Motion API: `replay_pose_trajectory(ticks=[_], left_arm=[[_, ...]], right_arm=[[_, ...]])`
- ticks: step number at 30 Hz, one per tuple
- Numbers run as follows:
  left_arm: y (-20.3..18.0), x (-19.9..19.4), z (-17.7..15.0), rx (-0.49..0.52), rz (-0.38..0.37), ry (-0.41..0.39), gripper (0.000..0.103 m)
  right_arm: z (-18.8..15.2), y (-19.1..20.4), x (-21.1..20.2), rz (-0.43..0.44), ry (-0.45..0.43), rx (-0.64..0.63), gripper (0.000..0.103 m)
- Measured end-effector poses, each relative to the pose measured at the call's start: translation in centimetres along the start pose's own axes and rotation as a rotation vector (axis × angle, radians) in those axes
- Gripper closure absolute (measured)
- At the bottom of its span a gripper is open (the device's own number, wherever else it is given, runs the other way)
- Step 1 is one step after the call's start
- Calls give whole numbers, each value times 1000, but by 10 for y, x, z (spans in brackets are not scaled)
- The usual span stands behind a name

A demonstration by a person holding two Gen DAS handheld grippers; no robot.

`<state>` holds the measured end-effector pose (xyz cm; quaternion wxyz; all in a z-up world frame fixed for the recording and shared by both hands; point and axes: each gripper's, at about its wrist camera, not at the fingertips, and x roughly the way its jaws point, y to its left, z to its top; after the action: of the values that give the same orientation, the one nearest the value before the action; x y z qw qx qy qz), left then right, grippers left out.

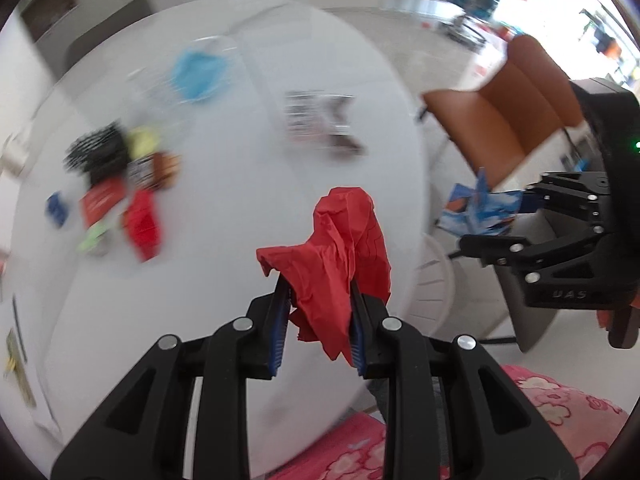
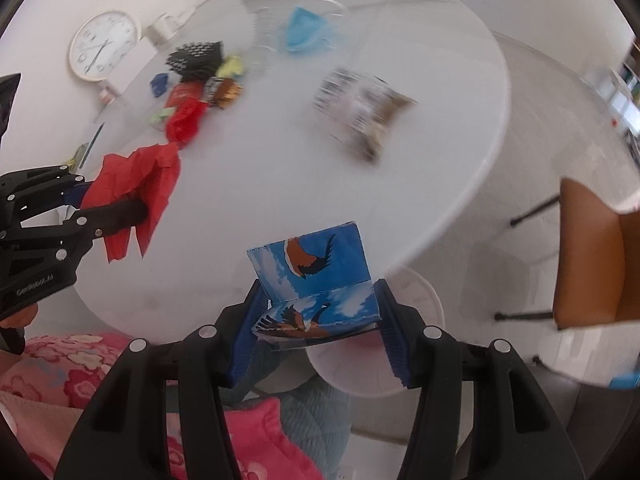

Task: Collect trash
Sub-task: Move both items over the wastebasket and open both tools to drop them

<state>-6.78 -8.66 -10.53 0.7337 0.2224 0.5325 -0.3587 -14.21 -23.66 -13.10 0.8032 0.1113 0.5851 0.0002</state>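
Above the near edge of the round white worktop (image 1: 240,80), the left hand-held gripper (image 1: 320,320) is clamped narrow on a crumpled red paper (image 1: 340,248). Just off that edge, the right hand-held gripper (image 2: 316,332) grips a folded blue carton (image 2: 316,276) (bird pictures on it). More wrappers (image 2: 192,92) lie blurred near the worktop's far left edge.

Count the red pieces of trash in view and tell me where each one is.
3. A crumpled red paper is clamped in the left gripper. A red wrapper and a red packet lie in the pile on the white table. Blur may hide more.
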Motion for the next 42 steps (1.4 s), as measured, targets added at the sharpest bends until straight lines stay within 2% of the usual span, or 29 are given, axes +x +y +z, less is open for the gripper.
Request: replay_pose_trajectory(ticks=[4, 11, 17, 20, 21, 29, 37, 39, 41, 42], left_arm=[[-48, 9, 10, 76, -19, 10, 77], [-93, 16, 13, 100, -24, 35, 77], [-109, 21, 10, 89, -7, 52, 77], [-114, 20, 8, 77, 0, 59, 77], [-115, 21, 7, 76, 4, 62, 77], [-124, 29, 5, 73, 1, 83, 77], [-138, 35, 7, 118, -13, 91, 77], [-142, 36, 7, 141, -15, 92, 65], [-146, 37, 9, 164, 4, 85, 26], [-147, 36, 9, 171, 15, 74, 21]], right_arm=[[-26, -27, -7, -9, 3, 31, 48], [-55, -60, -6, -1, 15, 40, 48], [-62, -64, 8, 62, 32, -6, 43], [-63, -68, 14, 86, 33, -1, 20], [-62, -71, 13, 79, 26, 8, 18], [-59, -105, -1, 52, 1, 67, 12], [-59, -106, -3, 23, 1, 46, 12], [-59, -106, -4, 15, 2, 42, 12], [-59, -106, -5, 4, 2, 40, 12], [-58, -107, -5, 2, 3, 42, 12]])
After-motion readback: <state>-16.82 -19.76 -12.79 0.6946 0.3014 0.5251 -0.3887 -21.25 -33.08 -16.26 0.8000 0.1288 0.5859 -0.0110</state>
